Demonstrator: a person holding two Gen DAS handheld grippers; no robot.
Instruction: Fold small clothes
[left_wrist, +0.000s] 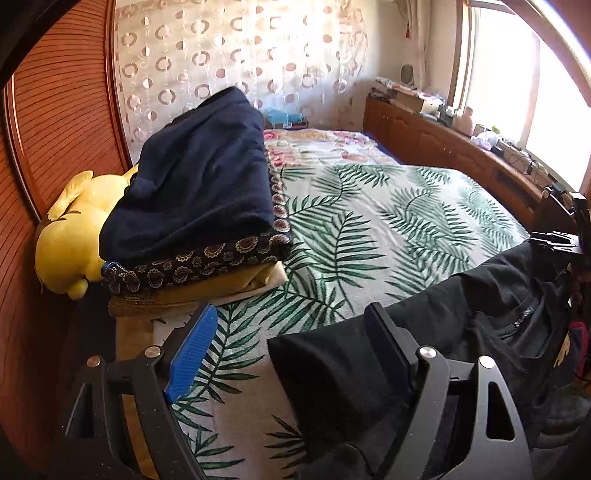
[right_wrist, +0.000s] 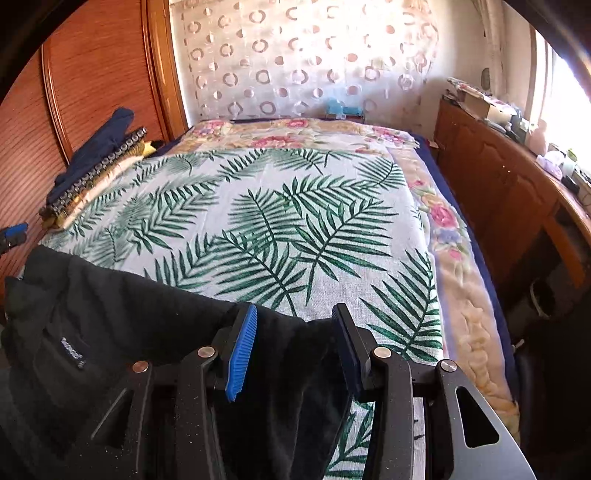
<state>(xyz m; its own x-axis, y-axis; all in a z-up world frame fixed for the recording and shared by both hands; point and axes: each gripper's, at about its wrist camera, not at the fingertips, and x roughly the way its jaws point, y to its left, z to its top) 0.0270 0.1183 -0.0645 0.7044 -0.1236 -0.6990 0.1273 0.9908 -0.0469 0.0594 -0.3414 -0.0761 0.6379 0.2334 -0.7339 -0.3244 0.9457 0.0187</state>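
Note:
A black garment (left_wrist: 461, 325) with a small label lies along the near edge of the bed on a palm-leaf sheet (left_wrist: 362, 229). It also shows in the right wrist view (right_wrist: 122, 325). My left gripper (left_wrist: 291, 332) is open, its jaws wide apart over the garment's left end; cloth lies between them. My right gripper (right_wrist: 293, 332) is open over the garment's right end, with black cloth between the jaws. The left gripper's tip (right_wrist: 13, 232) shows at the left edge of the right wrist view.
A stack of folded clothes (left_wrist: 192, 206), navy on top, sits at the bed's left side beside a yellow plush toy (left_wrist: 70, 243); the stack also shows in the right wrist view (right_wrist: 96, 166). A wooden wardrobe (left_wrist: 55, 122) stands left. A cluttered wooden cabinet (right_wrist: 509, 192) runs along the right.

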